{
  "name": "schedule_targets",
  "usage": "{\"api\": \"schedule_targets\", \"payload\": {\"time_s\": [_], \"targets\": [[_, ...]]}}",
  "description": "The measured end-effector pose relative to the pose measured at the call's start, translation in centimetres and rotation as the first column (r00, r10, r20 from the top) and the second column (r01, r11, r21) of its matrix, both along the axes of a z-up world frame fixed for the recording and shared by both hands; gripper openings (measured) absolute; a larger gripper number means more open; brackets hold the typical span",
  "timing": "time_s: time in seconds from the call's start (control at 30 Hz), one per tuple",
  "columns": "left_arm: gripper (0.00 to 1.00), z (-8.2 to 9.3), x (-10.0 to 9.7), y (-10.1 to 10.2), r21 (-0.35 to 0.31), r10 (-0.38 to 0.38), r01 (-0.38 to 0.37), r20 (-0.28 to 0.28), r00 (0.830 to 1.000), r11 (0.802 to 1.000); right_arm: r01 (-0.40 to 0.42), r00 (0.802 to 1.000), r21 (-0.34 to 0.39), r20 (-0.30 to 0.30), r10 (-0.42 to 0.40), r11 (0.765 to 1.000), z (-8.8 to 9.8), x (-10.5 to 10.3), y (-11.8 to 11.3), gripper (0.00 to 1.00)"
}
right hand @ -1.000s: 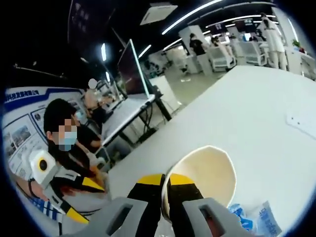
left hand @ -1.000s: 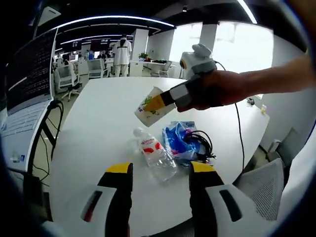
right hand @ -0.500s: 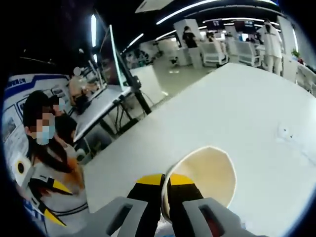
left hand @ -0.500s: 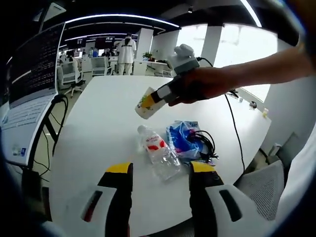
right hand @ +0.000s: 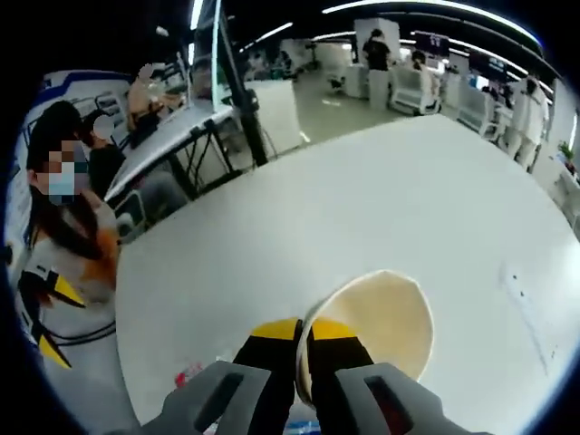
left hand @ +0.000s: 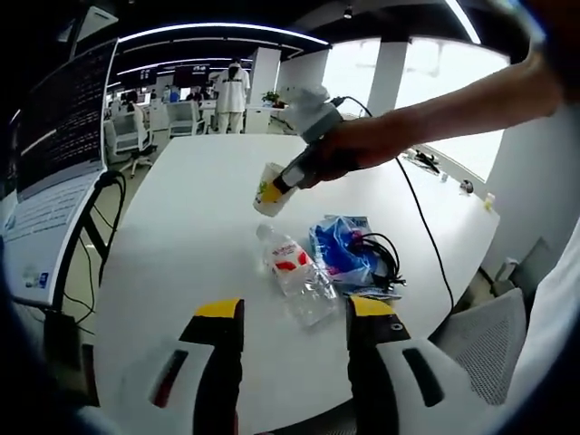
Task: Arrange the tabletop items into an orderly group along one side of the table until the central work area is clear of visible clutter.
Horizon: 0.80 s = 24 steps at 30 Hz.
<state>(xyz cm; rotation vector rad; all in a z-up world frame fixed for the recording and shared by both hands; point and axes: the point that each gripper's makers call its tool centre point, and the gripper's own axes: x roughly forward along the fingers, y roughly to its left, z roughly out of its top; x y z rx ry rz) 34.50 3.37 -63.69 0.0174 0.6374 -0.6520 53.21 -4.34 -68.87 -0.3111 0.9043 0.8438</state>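
Right gripper (right hand: 303,349), jaws clenched on the thin rim of a tilted paper cup (right hand: 376,322), risks crushing or dropping it above the table (left hand: 181,217); left gripper (left hand: 294,331) released near the plastic bottle (left hand: 292,276).

Beyond your tabletop stood a large dark monitor (left hand: 56,122), white office chairs (left hand: 124,143), and a white-coated person (left hand: 235,88).

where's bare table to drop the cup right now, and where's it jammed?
Free: the wide white table left of and beyond the paper cup held by the right gripper, toward the far edge. Also the strip between the plastic bottle and the left gripper. Crowded: bottle, blue bag and black cable bunch together on the right.
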Motion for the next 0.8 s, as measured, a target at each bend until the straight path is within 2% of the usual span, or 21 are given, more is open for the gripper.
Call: {"api": "schedule_targets", "payload": {"time_s": [0.37,0.47,0.8], "targets": [[0.44,0.0,0.0,0.0,0.013,0.0,0.0,0.001,1.0,1.0,-0.099,0.995,-0.135,-0.003,0.1,0.986,-2.8,2.9,-1.2,0.0],[0.44,0.0,0.0,0.0,0.014,-0.001,0.001,-0.001,1.0,1.0,-0.097,0.995,-0.143,-0.007,0.097,0.985,-3.5,3.7,-1.4,0.0],[0.43,0.0,0.1,0.1,0.014,0.001,-0.001,-0.002,1.0,1.0,-0.13,0.991,-0.182,-0.023,0.128,0.975,-5.1,4.1,-1.6,0.0]]}}
